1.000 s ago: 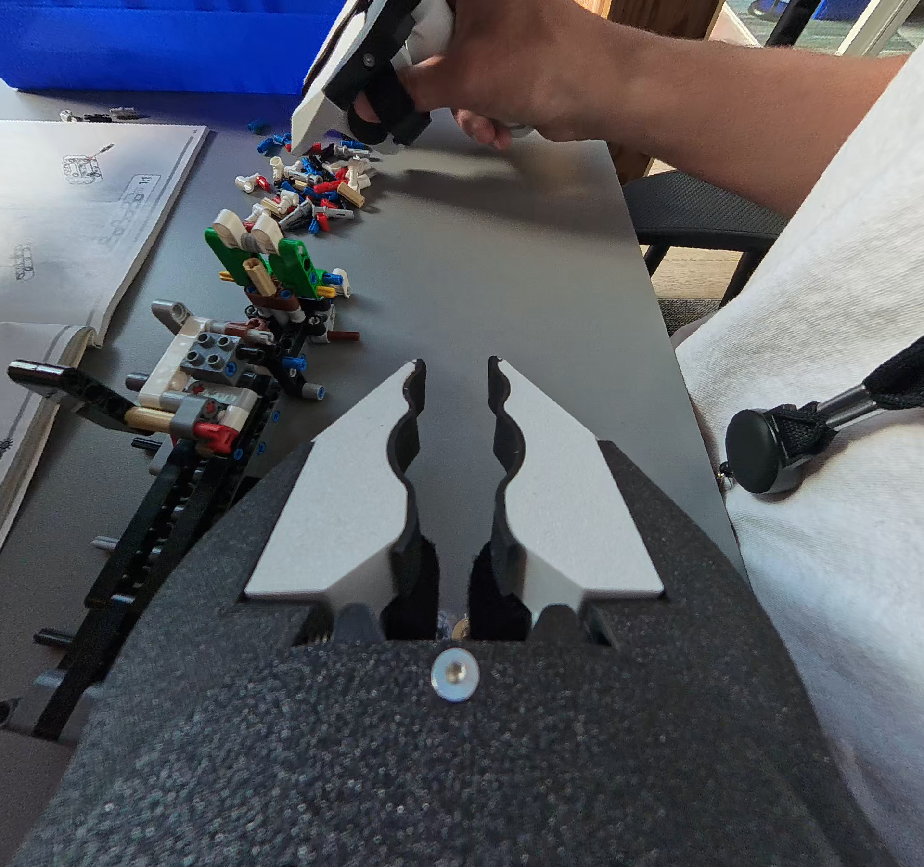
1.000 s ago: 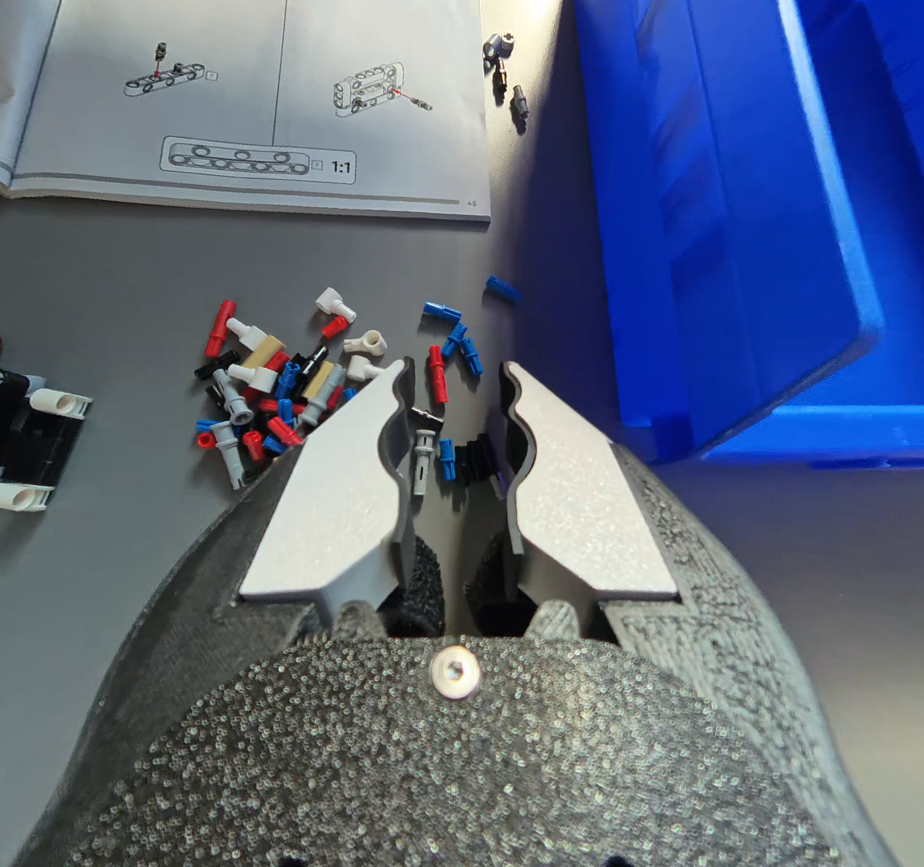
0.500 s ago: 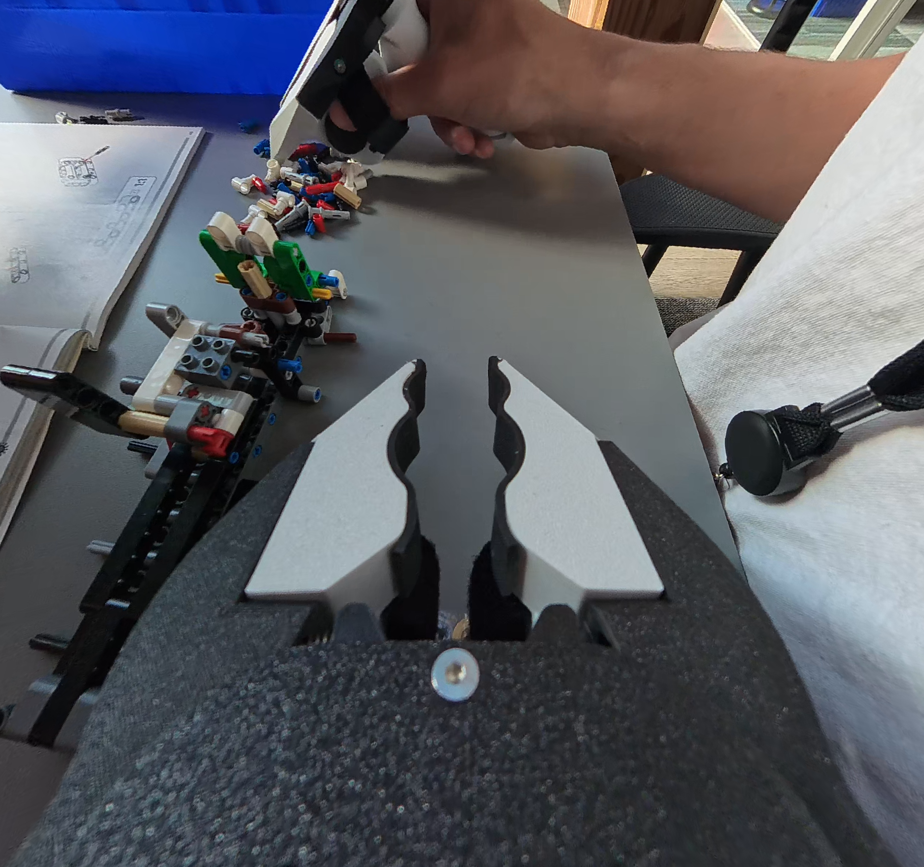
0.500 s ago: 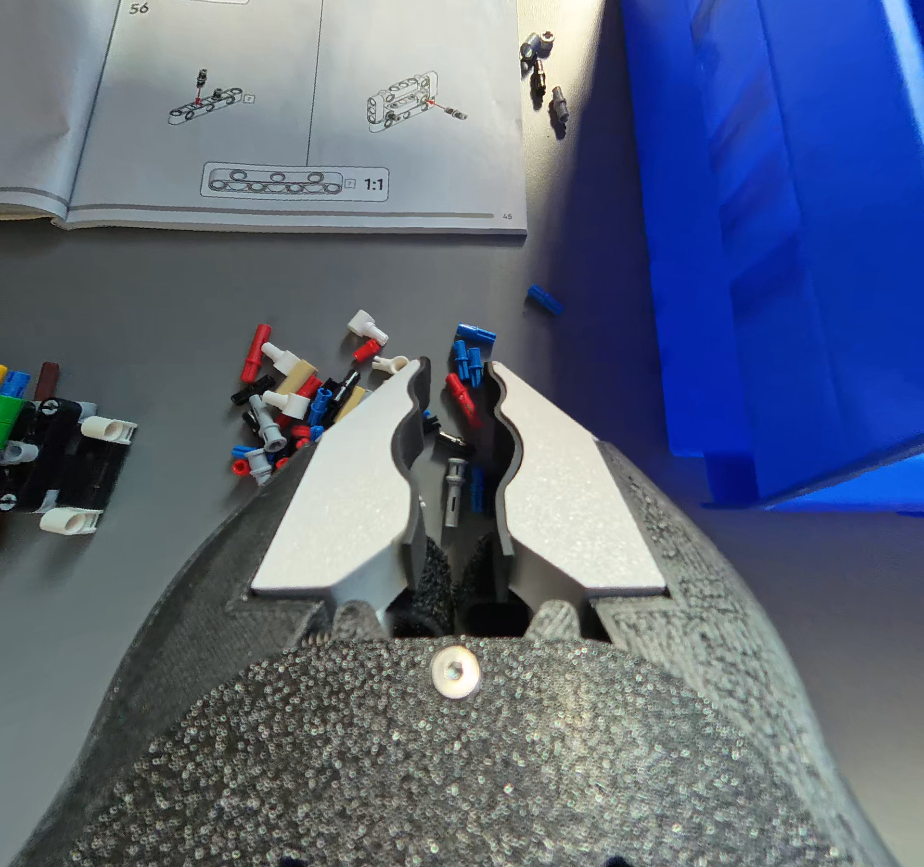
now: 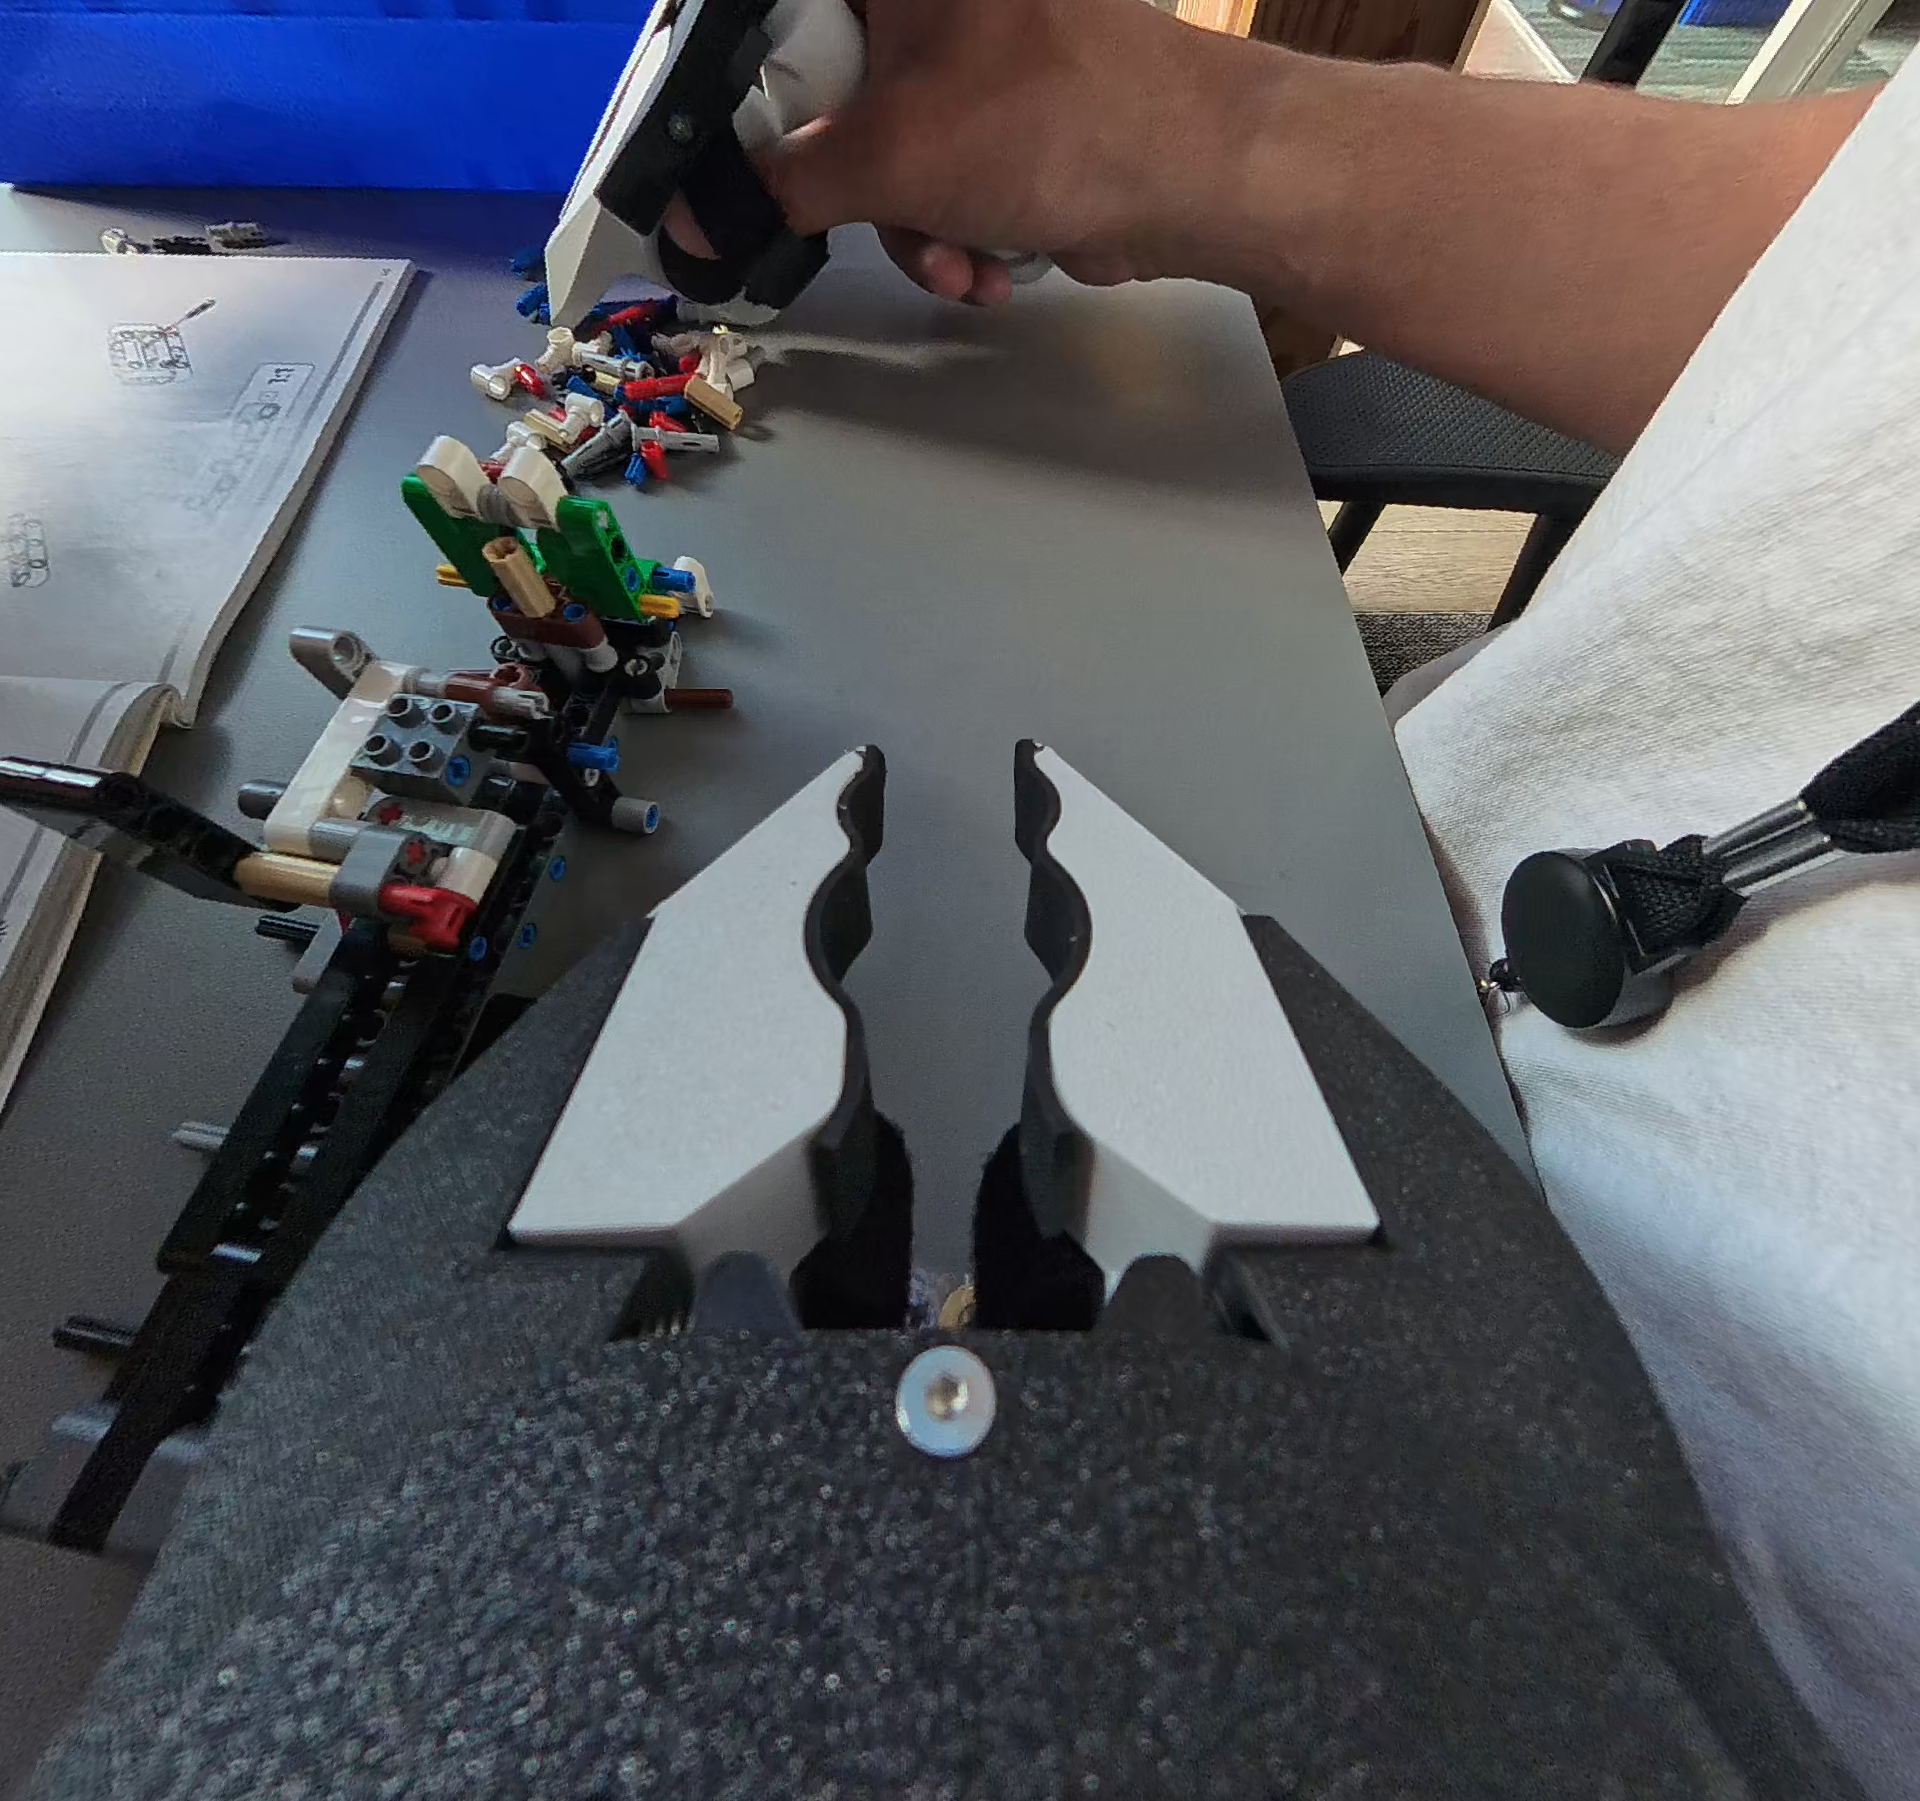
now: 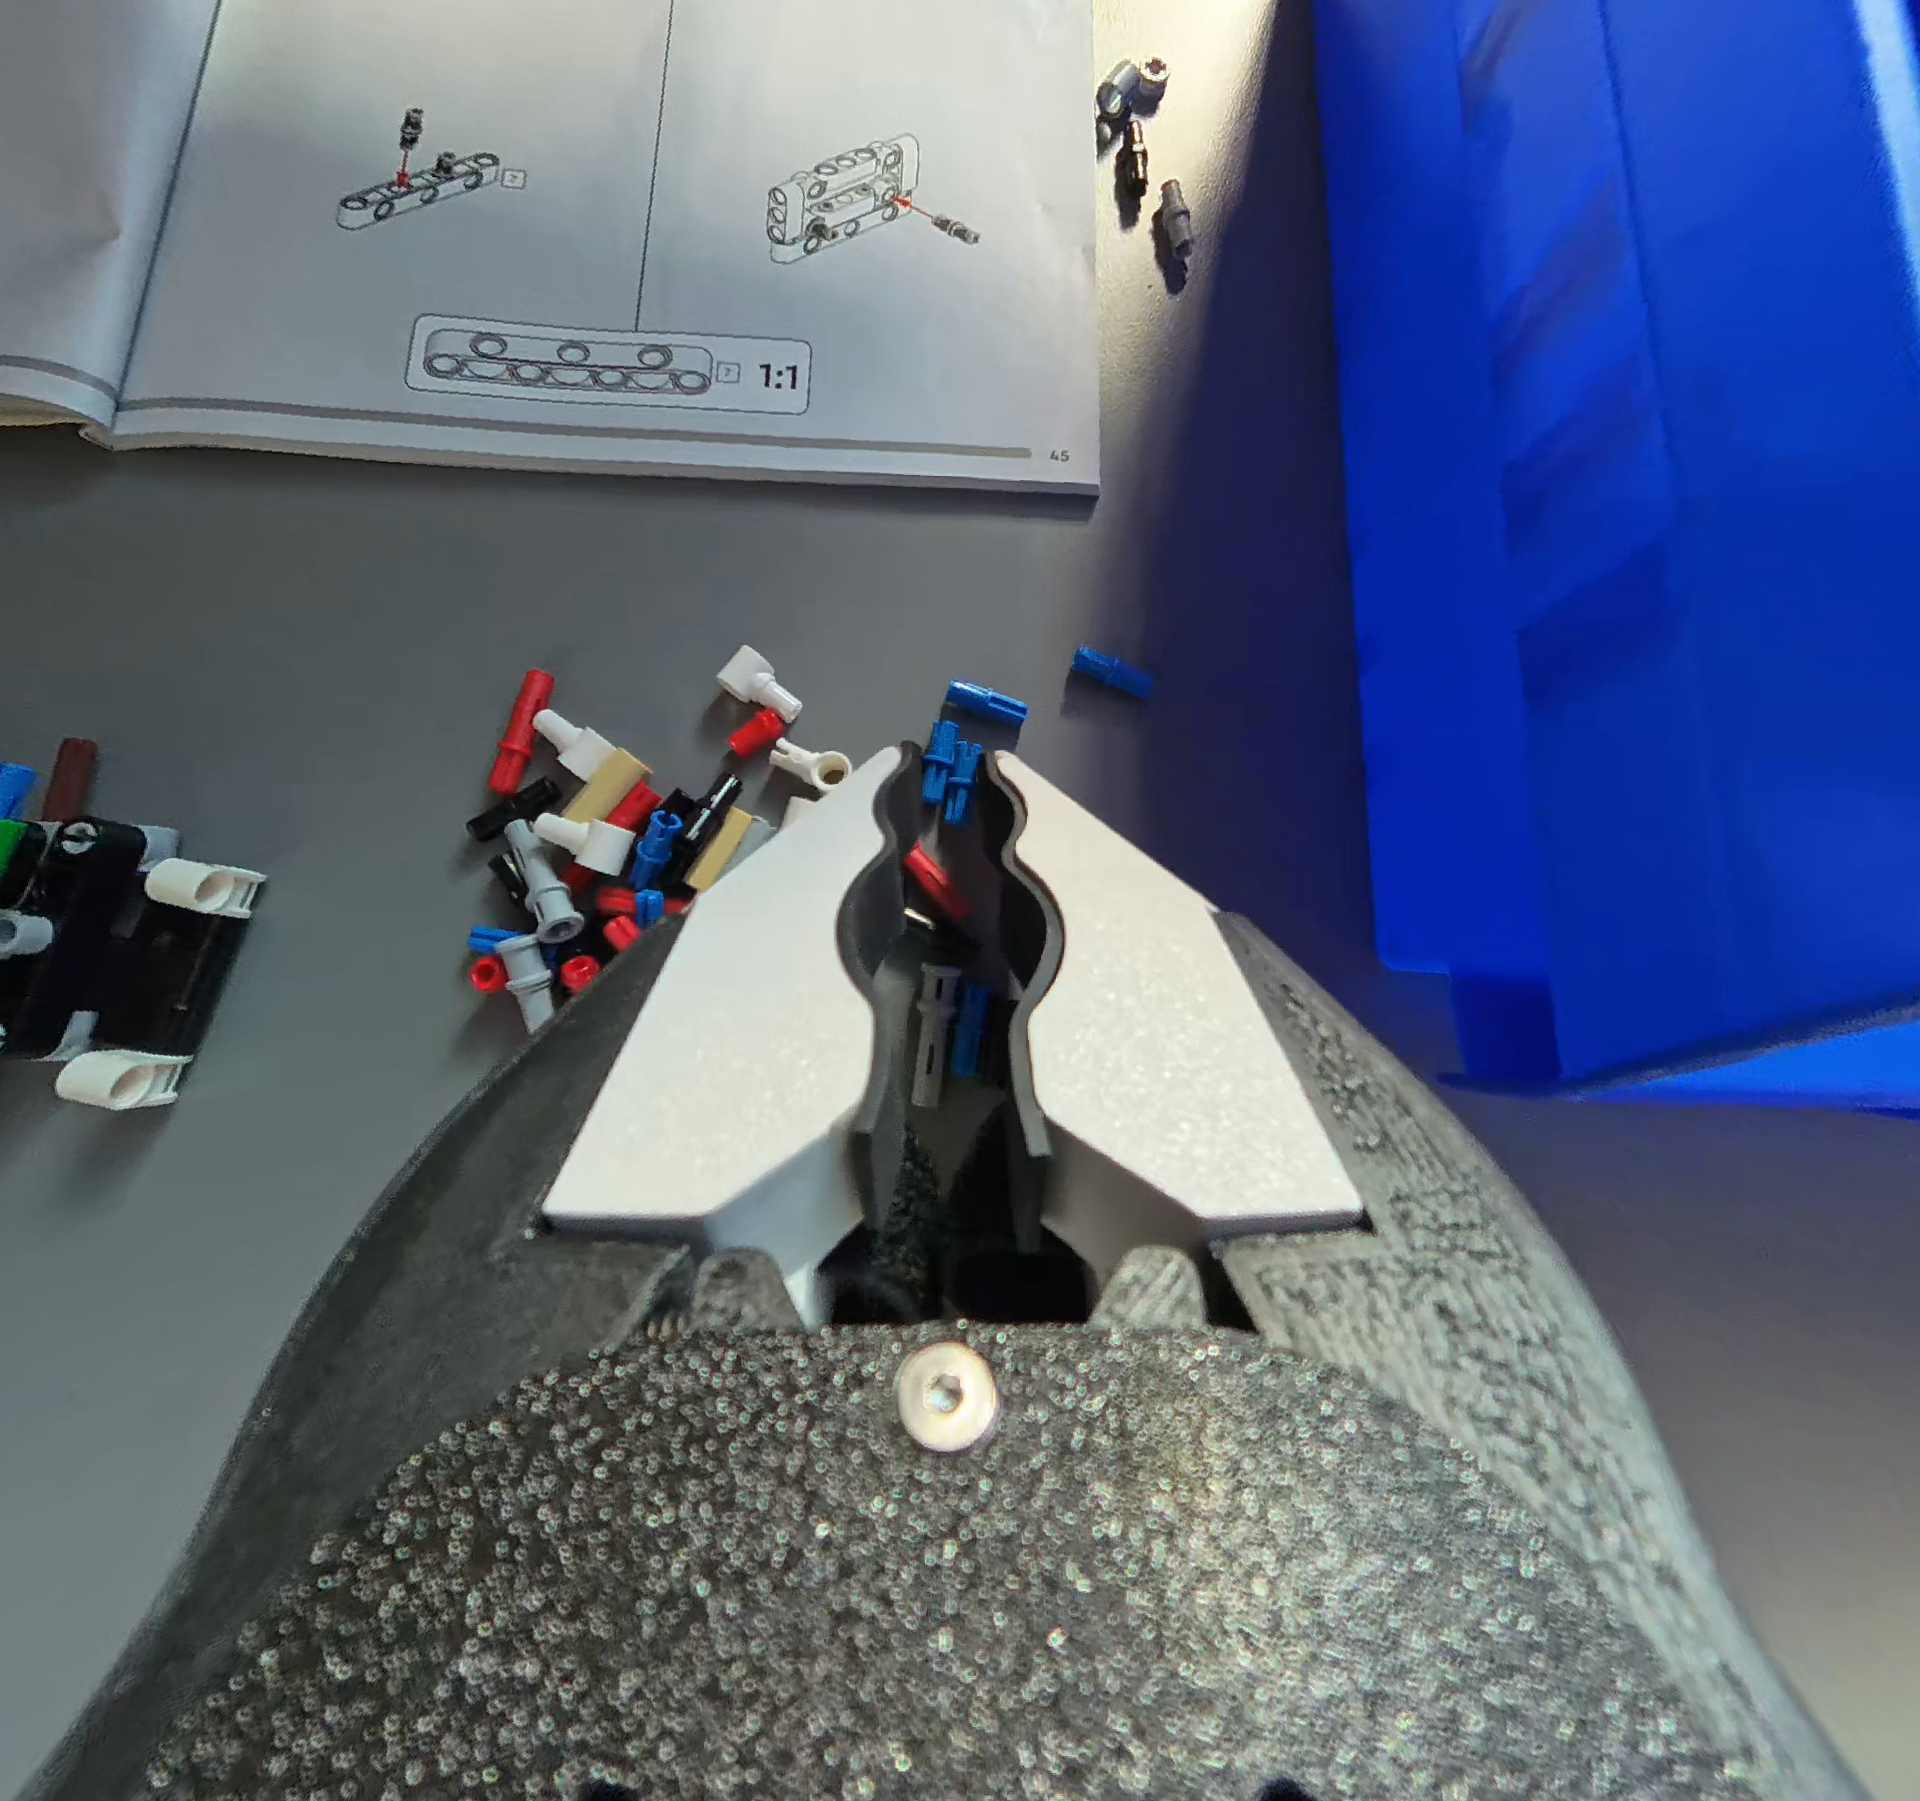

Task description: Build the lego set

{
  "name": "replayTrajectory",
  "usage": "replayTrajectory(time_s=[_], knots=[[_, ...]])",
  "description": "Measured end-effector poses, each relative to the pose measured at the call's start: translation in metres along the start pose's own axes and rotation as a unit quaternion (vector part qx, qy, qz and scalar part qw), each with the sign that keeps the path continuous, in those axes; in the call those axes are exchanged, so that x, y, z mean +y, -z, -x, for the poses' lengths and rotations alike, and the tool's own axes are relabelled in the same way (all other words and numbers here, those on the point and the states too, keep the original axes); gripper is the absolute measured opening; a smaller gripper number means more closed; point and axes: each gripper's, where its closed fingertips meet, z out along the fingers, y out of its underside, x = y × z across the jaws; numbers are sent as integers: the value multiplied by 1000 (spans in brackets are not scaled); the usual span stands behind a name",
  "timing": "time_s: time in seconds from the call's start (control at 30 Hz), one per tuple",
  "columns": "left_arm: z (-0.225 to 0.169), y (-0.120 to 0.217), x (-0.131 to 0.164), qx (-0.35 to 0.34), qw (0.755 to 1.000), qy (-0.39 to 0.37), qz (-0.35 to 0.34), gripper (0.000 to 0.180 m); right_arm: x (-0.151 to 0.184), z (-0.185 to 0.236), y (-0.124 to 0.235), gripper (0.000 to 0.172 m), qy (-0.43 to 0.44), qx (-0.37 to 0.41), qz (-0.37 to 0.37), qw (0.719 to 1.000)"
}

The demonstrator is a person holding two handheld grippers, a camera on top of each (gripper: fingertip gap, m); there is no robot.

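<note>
My left gripper is open and empty over the bare grey table, just right of a partly built brick model with green beams. My right gripper points down into a pile of small coloured pins, its jaws drawn narrow. Two blue pins stand side by side between its fingertips. A red pin and a grey pin lie deeper between the fingers. In the left wrist view the right gripper, held by a hand, has its tip down at the pile.
An open instruction booklet lies behind the pile and shows in the left wrist view. A blue bin stands at the right. A loose blue pin and small dark parts lie near it. The person's white shirt is at the table's right edge. Spacing between my two grippers at the tips: around 25 cm.
My right gripper has moved forward and down into the pile and its jaws have narrowed around the two blue pins. My left gripper has stayed open and hardly moved.
</note>
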Motion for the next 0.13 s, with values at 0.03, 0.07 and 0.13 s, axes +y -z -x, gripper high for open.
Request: replayTrajectory(time_s=[0.03,0.07,0.13], knots=[[0,0,0,0,1000,0,0,23,-1,-1,-1,9,3,3,1,1000],[0,0,0,0,1000,0,0,22,-1,-1,-1,9,4,3,1,1000],[0,0,0,0,1000,-1,-1,23,-3,-2,-3,9,2,4,-1,1000]])
